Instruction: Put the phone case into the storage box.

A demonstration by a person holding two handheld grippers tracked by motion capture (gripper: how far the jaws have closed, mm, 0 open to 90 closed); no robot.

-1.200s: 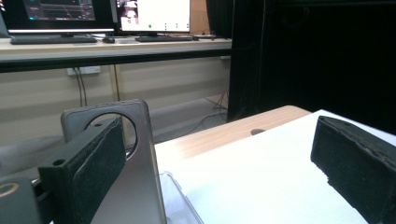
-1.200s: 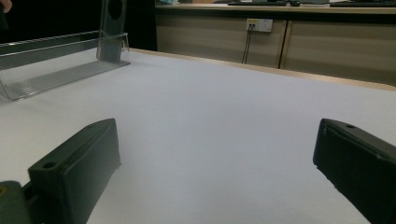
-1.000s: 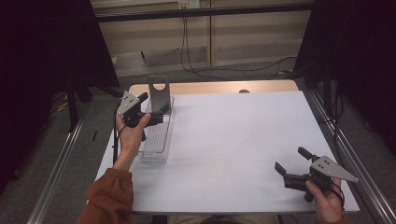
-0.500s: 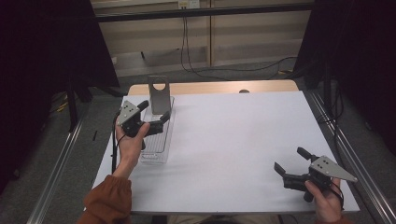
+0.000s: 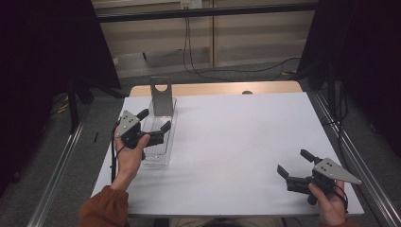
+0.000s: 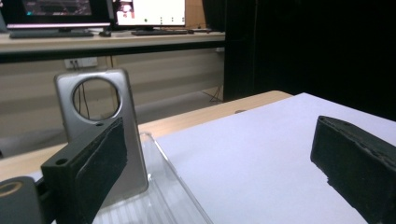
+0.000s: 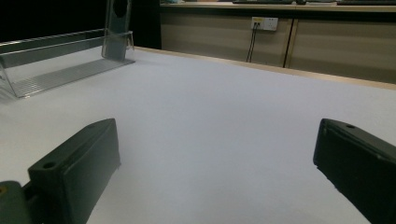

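Note:
A long clear plastic tray (image 5: pixel 162 150) lies on the left of the white table (image 5: pixel 236 132). An upright grey metal plate with a round hole (image 5: pixel 161 96) stands at its far end. My left gripper (image 5: pixel 154 120) hovers over the tray's middle, open and holding nothing. In the left gripper view, the left gripper (image 6: pixel 219 140) faces the metal plate (image 6: pixel 98 116) and the tray (image 6: pixel 173 191), with the plate behind its left jaw. My right gripper (image 5: pixel 293 162) rests low at the table's near right, open and holding nothing. In the right gripper view, the right gripper (image 7: pixel 217 140) looks across bare table toward the tray (image 7: pixel 56 70).
A wooden strip (image 5: pixel 217 88) runs along the table's far edge. Metal rails (image 5: pixel 56 170) flank both sides, with cables on the floor behind. Dark curtains stand left and right. White surface stretches between the two grippers.
My left gripper has drawn back along the tray toward the person, away from the metal plate, still open. The right gripper has hardly moved.

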